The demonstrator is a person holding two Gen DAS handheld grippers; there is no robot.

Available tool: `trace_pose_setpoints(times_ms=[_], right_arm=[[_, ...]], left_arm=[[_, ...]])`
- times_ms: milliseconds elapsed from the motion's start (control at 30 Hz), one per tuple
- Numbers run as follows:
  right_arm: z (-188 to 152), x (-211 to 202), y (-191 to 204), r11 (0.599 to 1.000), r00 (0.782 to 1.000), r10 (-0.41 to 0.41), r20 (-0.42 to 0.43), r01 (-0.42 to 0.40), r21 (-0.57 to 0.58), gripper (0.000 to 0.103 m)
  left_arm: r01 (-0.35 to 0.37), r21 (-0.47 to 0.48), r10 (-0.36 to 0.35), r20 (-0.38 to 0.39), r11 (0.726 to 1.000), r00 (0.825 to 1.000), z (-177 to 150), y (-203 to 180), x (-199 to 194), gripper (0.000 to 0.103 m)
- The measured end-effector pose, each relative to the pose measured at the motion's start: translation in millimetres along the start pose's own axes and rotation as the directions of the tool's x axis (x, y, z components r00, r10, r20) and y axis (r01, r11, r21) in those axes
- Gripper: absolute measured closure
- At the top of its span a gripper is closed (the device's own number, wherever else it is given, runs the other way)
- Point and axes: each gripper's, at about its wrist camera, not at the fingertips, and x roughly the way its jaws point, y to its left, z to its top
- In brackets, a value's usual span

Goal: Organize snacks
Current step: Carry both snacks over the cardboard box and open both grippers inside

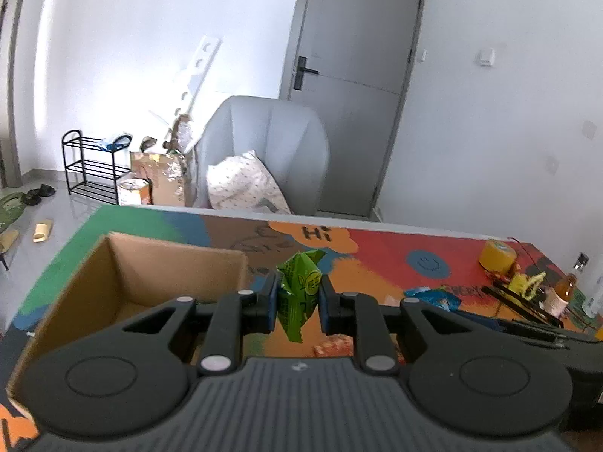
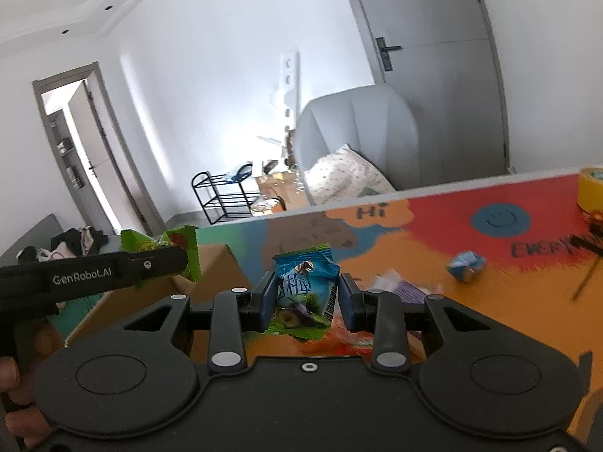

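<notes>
Two grippers, two packets: each tool carries one snack above the table, and the box is the likely drop.
Table (image 1: 377, 256): bright printed mat across the whole top; every loose snack and the box sit on it.
Cardboard box (image 1: 150, 263): open-topped, on the green left end of the mat; in the left wrist view it lies just left of and below the fingers, its near right corner hidden behind the tool.
Left gripper (image 1: 297, 297): jaws nearly closed, pinching the green packet (image 1: 299, 293) by its sides; the packet stands on end, long axis up and down, top crimp above the pads and tail hanging below.
Right gripper (image 2: 305, 297): jaws nearly closed on the blue packet (image 2: 303, 286), also upright, its printed face to the camera.
Key relation: the box lies left of both tools. From the right wrist view the left gripper's side (image 2: 94, 275) crosses right in front of the box (image 2: 211, 267), so the left hand is judged nearer and better placed to drop first; the right must travel left past it.
Risk: the two tools may crowd each other over the opening.
Loose snacks: a blue packet on table (image 2: 465, 263) and a pale wrapper (image 2: 399, 286) lie to the right, well apart from the box, not yet sorted.
Yellow tape roll (image 1: 497, 256): far right, no part of the job.
</notes>
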Motion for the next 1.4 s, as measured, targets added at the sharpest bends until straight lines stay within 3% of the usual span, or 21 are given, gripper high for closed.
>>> trace_pose_setpoints(times_ms=[900,1200,1300,1400], right_arm=[[26,54,88,0.984,0.991,0.13,-0.037,-0.133,-0.119,0.07],[25,71,106,0.976,0.982,0.169,-0.082,-0.178,-0.123,0.069],[25,71,107,0.977,0.982,0.171,-0.083,-0.18,-0.111,0.052],[27,68,104,0.98,0.984,0.159,-0.075,-0.166,-0.108,0.048]], left_arm=[[-0.126,-0.095,0.126,-0.01,0.987,0.992,12,95,-3,0.08],[-0.169,-0.159,0.17,-0.01,0.973,0.985,13,122,-10,0.061],[-0.179,-0.162,0.18,-0.01,0.97,0.984,13,125,-11,0.052],[-0.178,-0.164,0.179,-0.008,0.97,0.984,14,126,-11,0.04]])
